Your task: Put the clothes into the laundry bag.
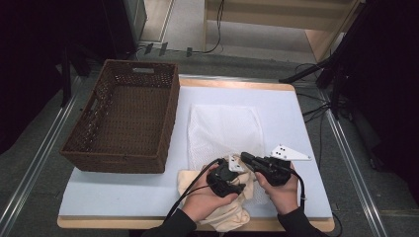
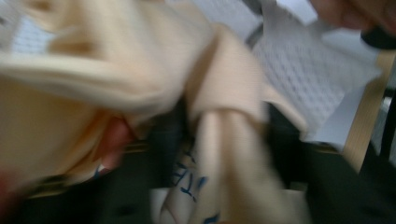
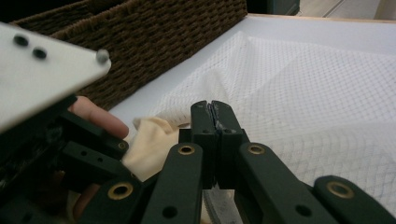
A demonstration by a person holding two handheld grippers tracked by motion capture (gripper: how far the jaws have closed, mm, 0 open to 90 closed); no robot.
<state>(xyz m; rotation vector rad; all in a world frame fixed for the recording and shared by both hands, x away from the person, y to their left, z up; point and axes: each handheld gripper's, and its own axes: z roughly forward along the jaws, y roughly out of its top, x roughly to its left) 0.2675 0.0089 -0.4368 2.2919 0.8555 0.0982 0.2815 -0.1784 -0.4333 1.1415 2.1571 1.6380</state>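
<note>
While one basket (image 1: 123,118) stands aside, two tongs (image 1: 247,160) grip one mesh bag (image 1: 225,126).

Blue printed lettering is showing on the cream cloth (image 2: 219,154) in the left gripper view, low on the hanging fold. The characters are blurring past reading; no letter, word or number is coming through clearly on it or elsewhere.

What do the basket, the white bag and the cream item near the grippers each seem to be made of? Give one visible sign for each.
Basket: dark brown woven wicker or rattan, matte; the weave shows on its walls.
White bag: thin mesh fabric, probably synthetic; a fine net pattern shows.
Cream item: soft cloth, likely cotton; it folds and bunches loosely, with blue print in the left gripper view.
</note>
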